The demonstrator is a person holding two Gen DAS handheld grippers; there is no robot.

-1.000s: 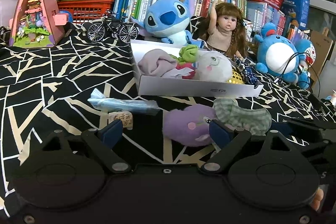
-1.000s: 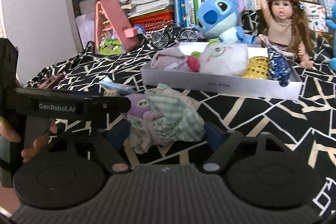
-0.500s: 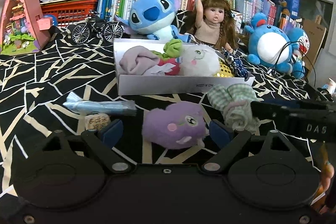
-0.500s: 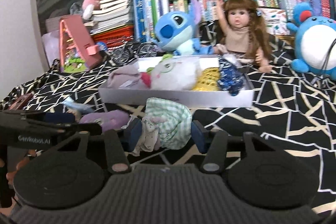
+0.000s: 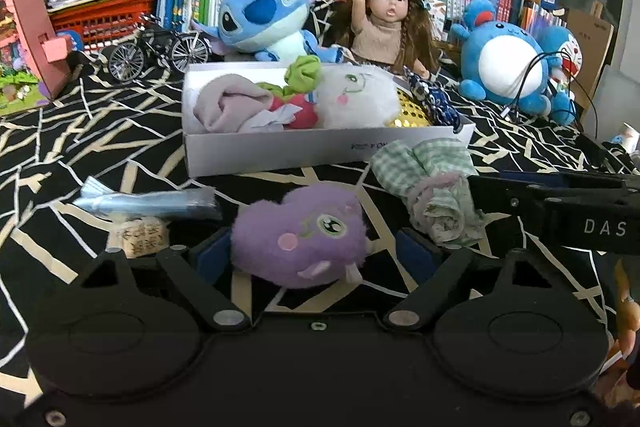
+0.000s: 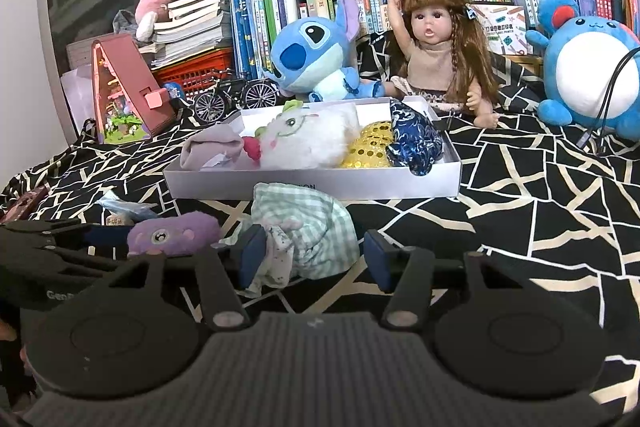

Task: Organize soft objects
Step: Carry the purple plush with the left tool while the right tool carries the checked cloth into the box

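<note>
Your right claw [image 6: 312, 255] has narrowed around the checked cloth [image 6: 308, 227], not yet pinching. Your left claw [image 5: 308, 255] brackets the purple plush [image 5: 300, 235], spread. Squeeze next, then lift toward the box [image 5: 280, 151] ahead.

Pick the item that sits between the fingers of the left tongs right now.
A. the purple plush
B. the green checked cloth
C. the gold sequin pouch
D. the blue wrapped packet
A: in the left wrist view the purple plush lies on the black patterned cover between the fingers of the left tongs, while the green checked cloth sits at the right tongs.
</note>
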